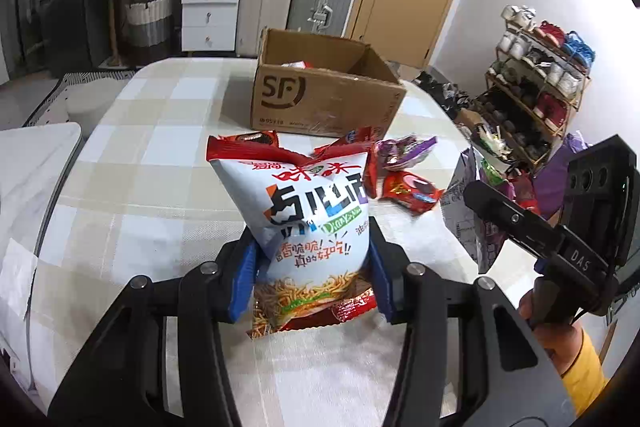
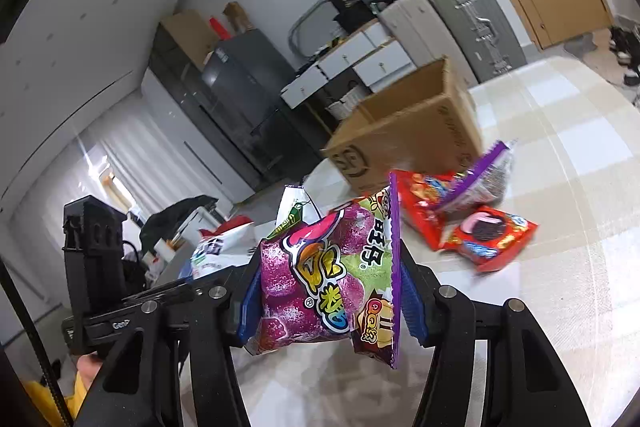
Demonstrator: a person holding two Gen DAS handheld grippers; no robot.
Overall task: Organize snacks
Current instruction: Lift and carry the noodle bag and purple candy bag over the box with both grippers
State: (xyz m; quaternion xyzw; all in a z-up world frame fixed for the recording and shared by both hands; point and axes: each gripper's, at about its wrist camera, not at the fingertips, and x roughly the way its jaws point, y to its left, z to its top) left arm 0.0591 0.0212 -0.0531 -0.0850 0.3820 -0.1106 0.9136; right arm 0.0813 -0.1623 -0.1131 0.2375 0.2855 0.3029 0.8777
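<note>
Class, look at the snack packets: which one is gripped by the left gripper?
The white noodle-snack bag with red ends, upright between the left gripper's blue pads; the purple candy bag is in the right gripper.

"SF" on the cardboard box (image 1: 320, 99), "DAS" on the right gripper (image 1: 576, 259), "GenP" on the left gripper (image 2: 120, 325)

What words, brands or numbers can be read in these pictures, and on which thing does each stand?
"SF": printed large on the side of the cardboard box.
"DAS": on the black body of the right gripper, seen from the left wrist view.
"QQ糖": on the purple candy bag in the right gripper.
"真的好吃!!": on the white noodle snack bag in the left gripper.
Small print under the box logo: too small to read.
Red cookie packets: blurred.
</note>
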